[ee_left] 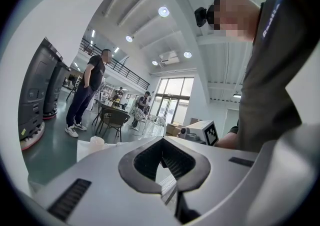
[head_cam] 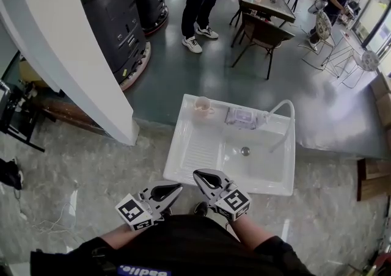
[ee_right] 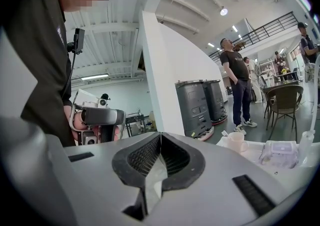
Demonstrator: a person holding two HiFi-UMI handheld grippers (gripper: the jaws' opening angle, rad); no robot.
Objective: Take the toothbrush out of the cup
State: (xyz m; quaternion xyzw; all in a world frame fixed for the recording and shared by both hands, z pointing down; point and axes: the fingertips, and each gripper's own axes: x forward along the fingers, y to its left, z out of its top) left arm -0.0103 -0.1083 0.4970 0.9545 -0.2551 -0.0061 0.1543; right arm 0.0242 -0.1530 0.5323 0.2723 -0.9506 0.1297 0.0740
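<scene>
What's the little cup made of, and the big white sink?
The cup looks like ceramic or hard plastic: pale pink, smooth, with a moulded handle. The pictures leave it open which. The sink looks like glazed ceramic or glossy plastic: plain white and smooth, with ridges moulded into its draining side.

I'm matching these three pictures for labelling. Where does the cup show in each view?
Head view: the cup stands at the far left corner of the sink, above centre.
Left gripper view: the cup shows small, lower left.
Right gripper view: the cup shows right of centre, low.
Shared landmark: the standing person in dark clothes, beyond the cup.
</scene>
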